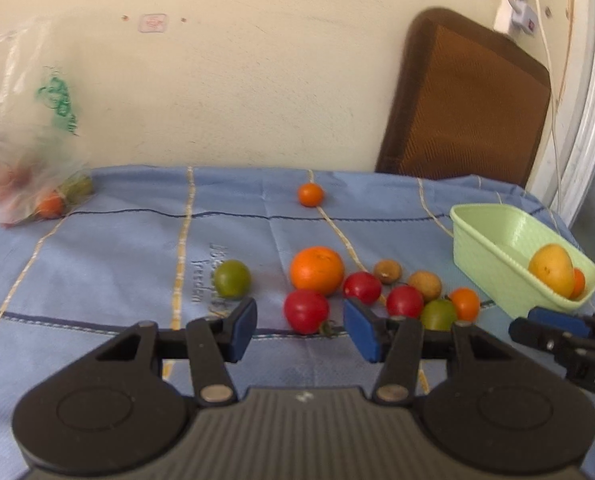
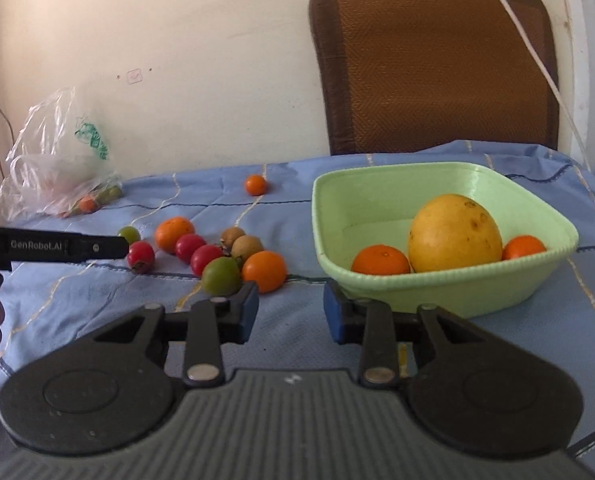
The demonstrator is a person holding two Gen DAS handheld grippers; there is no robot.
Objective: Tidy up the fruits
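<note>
My left gripper (image 1: 300,324) hangs open just above the blue cloth, and a red tomato (image 1: 306,311) lies between its blue pads without touching them. Around the tomato lie a large orange (image 1: 317,270), two more red tomatoes (image 1: 362,287), a green tomato (image 1: 232,278), brown longans (image 1: 387,271) and a small orange (image 1: 464,302). The pale green basket (image 2: 377,196) at the right holds a yellow fruit (image 2: 455,232) and two oranges (image 2: 380,260). My right gripper (image 2: 291,312) is open and empty in front of the basket's near left corner, beside another green tomato (image 2: 221,276).
A clear plastic bag (image 1: 21,128) with some produce sits at the far left by the wall. A lone small orange (image 1: 310,194) lies farther back. A brown chair back (image 2: 433,64) stands behind the table's far edge, with a white cable (image 2: 529,44) across it.
</note>
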